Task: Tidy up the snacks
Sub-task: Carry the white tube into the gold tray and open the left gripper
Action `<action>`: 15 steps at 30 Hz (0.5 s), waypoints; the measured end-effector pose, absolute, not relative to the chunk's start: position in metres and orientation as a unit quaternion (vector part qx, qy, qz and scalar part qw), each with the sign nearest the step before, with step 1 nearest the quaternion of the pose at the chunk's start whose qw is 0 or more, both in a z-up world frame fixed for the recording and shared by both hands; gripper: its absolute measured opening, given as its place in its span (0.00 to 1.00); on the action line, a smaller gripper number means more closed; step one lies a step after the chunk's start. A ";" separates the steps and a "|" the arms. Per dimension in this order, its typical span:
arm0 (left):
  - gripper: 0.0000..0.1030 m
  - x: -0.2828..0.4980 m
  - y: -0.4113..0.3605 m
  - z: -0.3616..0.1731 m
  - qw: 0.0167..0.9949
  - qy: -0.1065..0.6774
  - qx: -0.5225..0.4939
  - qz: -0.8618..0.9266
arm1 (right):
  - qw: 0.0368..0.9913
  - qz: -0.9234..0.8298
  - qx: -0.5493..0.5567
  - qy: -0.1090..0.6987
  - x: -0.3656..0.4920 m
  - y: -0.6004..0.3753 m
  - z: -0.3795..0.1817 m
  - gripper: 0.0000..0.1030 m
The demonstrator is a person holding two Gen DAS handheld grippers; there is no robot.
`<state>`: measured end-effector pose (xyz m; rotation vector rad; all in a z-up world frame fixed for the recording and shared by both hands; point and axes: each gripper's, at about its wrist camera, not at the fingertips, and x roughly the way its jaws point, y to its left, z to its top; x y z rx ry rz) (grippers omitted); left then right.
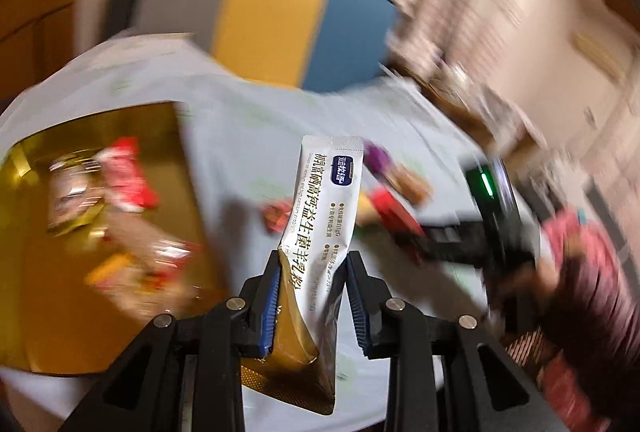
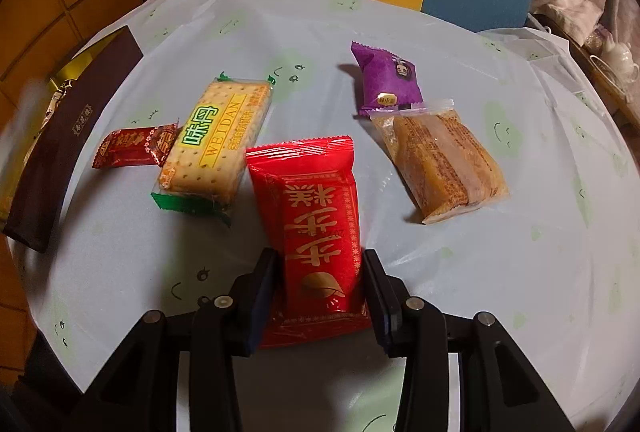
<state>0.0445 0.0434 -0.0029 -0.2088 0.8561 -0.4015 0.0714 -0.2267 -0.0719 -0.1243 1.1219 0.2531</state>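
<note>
A white-and-gold sachet is clamped between the left gripper fingers, raised above the table; the gold box is seen at nine o'clock (contents blurred). The right gripper is spread around the red packet, lying on the table, its pads apparently not touching it.
</note>
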 end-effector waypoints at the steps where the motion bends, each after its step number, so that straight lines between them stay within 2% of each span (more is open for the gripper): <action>1: 0.30 0.050 0.061 0.000 0.887 0.414 -0.119 -0.167 | 0.837 0.120 -0.061 0.530 0.076 -0.229 -0.075 0.42; 6: 0.30 0.073 0.146 -0.005 0.876 0.431 -0.213 -0.049 | 0.838 0.121 -0.063 0.529 0.075 -0.229 -0.075 0.42; 8: 0.30 0.080 0.175 -0.014 0.870 0.440 -0.222 0.006 | 0.838 0.121 -0.064 0.529 0.075 -0.228 -0.075 0.42; 15: 0.31 0.103 0.222 -0.047 0.837 0.464 -0.271 0.106 | 0.838 0.122 -0.060 0.528 0.075 -0.229 -0.075 0.43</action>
